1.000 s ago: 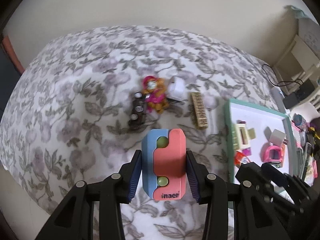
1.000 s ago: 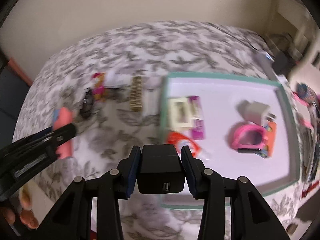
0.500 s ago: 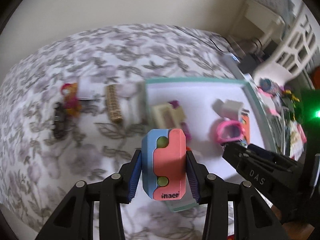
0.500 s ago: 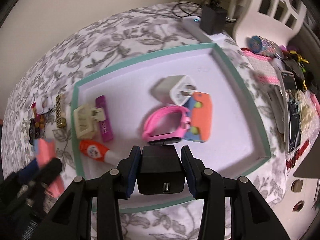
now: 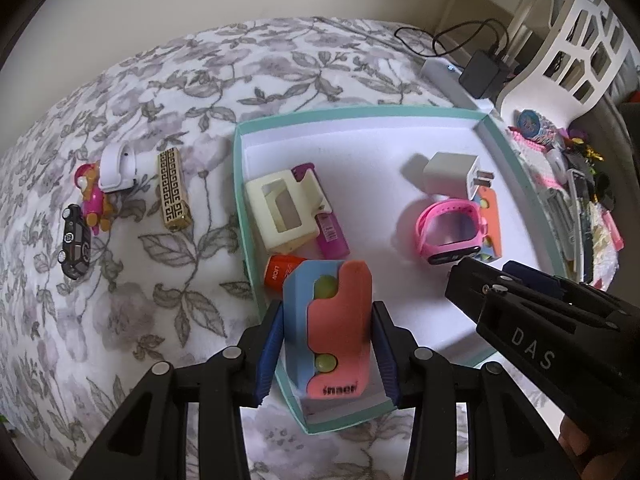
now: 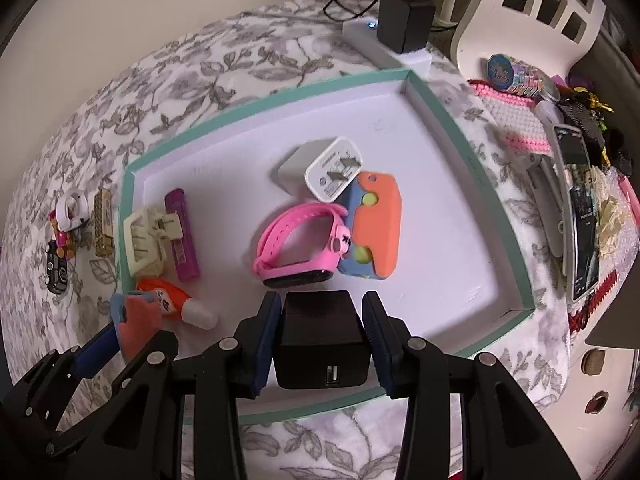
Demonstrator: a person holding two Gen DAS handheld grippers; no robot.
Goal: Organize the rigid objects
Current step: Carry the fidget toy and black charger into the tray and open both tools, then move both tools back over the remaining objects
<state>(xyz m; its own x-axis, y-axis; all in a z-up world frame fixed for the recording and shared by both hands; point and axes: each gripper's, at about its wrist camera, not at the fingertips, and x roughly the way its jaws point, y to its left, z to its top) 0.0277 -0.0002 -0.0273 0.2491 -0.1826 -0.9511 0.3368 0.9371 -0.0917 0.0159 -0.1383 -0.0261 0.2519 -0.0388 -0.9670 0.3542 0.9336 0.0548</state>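
Both grippers have advanced from the floral bedspread (image 5: 160, 280) to above the teal-rimmed tray (image 5: 240, 200). Left gripper (image 5: 327, 344): jaws clamped on a blue-and-coral case (image 5: 332, 328), held over the tray's near-left corner and hiding part of the orange glue bottle (image 5: 280, 274). Right gripper (image 6: 320, 340): jaws clamped on a black USB charger (image 6: 320, 344) above the tray's near edge. A pink watch (image 6: 300, 244) overlaps a second case (image 6: 376, 228) and touches the white plug adapter (image 6: 320, 168). Items beyond the tray's right rim are too cluttered to identify.
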